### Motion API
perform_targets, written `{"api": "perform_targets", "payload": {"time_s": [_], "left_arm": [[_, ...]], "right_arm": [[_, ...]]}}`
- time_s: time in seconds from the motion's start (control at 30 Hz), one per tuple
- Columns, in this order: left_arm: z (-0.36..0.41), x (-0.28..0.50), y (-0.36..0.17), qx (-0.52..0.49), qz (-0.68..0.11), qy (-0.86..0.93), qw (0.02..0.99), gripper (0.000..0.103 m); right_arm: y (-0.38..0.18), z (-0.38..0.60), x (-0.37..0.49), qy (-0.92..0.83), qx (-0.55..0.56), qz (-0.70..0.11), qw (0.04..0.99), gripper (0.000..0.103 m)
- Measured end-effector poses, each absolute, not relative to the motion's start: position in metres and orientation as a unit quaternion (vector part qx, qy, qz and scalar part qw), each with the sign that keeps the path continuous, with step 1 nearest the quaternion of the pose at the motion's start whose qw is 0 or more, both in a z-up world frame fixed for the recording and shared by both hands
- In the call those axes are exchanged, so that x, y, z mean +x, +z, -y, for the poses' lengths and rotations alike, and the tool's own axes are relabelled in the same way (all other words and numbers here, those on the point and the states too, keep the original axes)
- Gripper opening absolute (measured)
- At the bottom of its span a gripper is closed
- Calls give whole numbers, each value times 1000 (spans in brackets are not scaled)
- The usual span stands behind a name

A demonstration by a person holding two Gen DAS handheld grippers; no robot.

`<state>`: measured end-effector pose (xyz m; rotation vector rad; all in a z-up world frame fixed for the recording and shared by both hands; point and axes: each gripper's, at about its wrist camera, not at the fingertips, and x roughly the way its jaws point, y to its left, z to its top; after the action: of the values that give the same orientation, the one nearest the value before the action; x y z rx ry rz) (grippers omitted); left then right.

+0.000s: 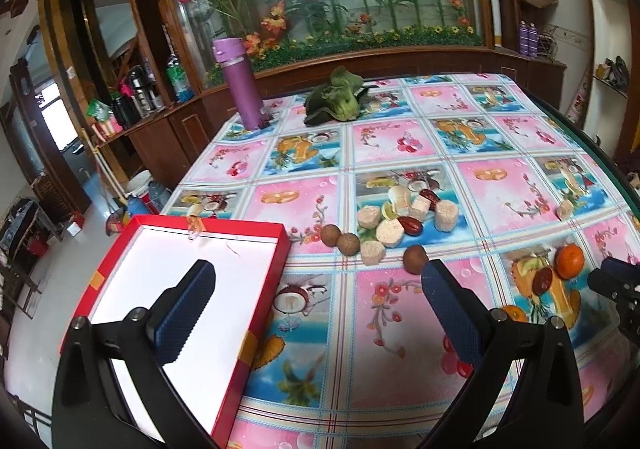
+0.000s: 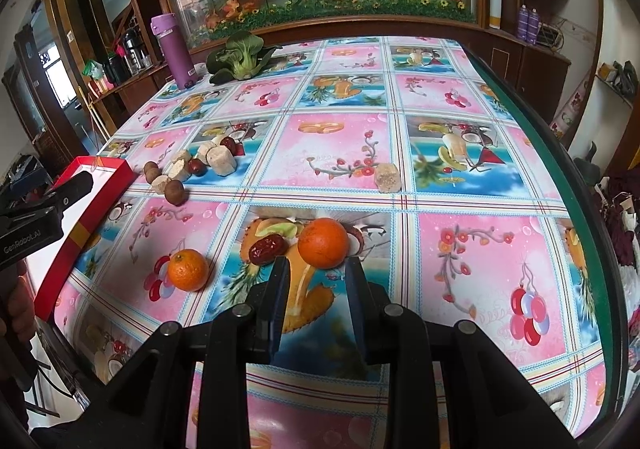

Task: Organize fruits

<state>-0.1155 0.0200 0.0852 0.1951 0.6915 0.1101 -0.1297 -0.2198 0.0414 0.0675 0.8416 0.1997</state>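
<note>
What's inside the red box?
The red box shows only its bare white bottom, with no fruit in it. The left tongs cover part of the inside, and the near corner runs off the picture, so those bits can't be checked.

This is a lived-in home, most likely a dining or sitting room. A table [image 1: 400,329] under a fruit-printed plastic cloth fills the centre of both views, with a purple flask [image 1: 239,85] and a leafy green vegetable [image 1: 334,99] at its far edge. Across the top stands a wooden cabinet [image 1: 400,63] with artificial flowers behind glass, while cluttered wooden shelves [image 1: 132,105] of bottles and packets occupy the left.
</note>
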Motion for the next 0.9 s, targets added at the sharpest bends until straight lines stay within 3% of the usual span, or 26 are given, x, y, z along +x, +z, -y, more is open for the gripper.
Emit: {"api": "perform_targets", "payload": {"time_s": [0.37,0.5,0.9], "left_arm": [[15,-113,58,101,-413,-67,902,103],[40,-102,47,122,-430,-77,891,103],[68,-86,20,95,-478,-168,857,103]], "right_arm": [[29,227,-114,113,50,-423,898,32],[28,223,-103,111,43,-418,901,45],[14,220,-84,123,44,-445,886,42]]}}
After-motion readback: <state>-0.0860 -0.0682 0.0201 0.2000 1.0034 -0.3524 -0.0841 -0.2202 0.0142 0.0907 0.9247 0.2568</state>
